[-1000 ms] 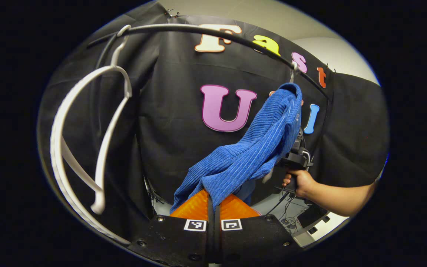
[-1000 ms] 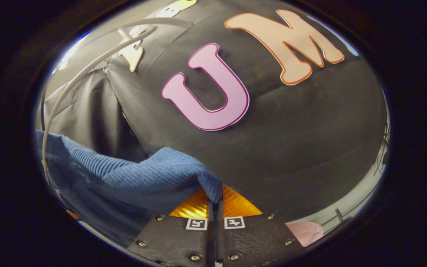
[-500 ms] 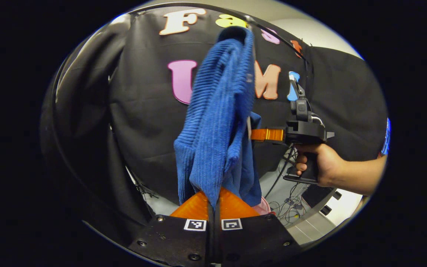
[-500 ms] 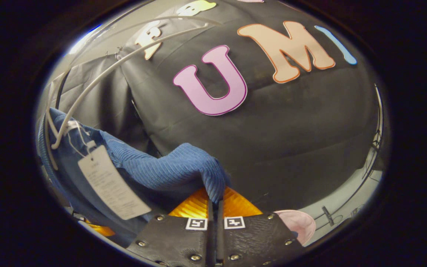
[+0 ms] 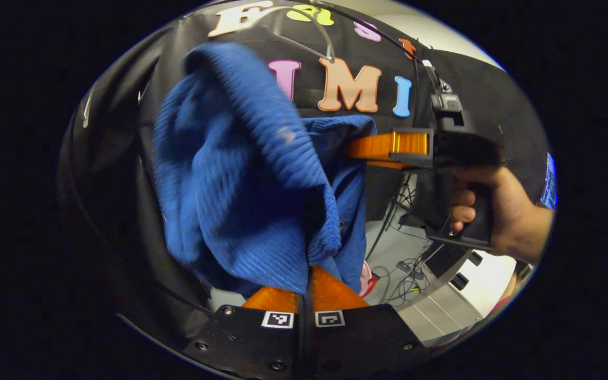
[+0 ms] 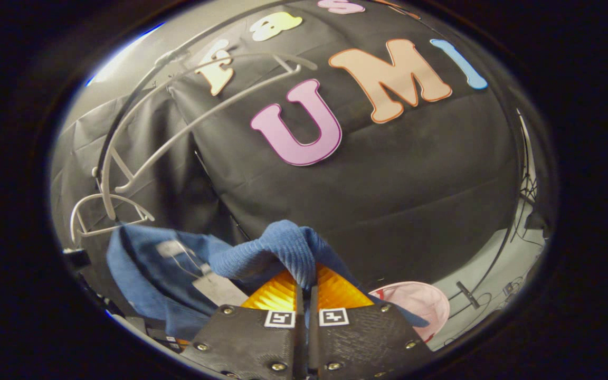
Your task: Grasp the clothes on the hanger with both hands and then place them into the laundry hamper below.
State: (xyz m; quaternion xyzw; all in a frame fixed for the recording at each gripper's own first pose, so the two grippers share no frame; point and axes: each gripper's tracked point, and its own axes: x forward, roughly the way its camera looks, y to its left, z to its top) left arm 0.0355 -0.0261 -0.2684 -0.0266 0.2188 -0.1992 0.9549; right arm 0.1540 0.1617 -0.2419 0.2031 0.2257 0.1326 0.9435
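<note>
A blue ribbed garment [image 5: 240,174] hangs bunched between both grippers, off the hangers. My left gripper [image 5: 305,274] is shut on its lower edge. In the left gripper view the right gripper [image 5: 359,149], held by a hand [image 5: 499,211], pinches the cloth's far side. In the right gripper view my right gripper [image 6: 305,279] is shut on a fold of the blue garment [image 6: 262,253], whose paper tag [image 6: 214,285] dangles. Two bare white hangers [image 6: 124,174] hang on the rail at upper left. The pink hamper [image 6: 415,306] lies low, right of the fingers.
A dark curved rail [image 6: 140,89] carries the hangers in front of the black cloth wall [image 6: 388,174]. Cables [image 5: 404,264] and a grey floor frame [image 5: 436,311] lie on the floor below. A sliver of the pink hamper [image 5: 366,277] peeks beside the garment.
The garment has come off the hanger and dropped lower. Both grippers moved closer together and downward; the bare hangers now swing free and more of the pink hamper shows.
</note>
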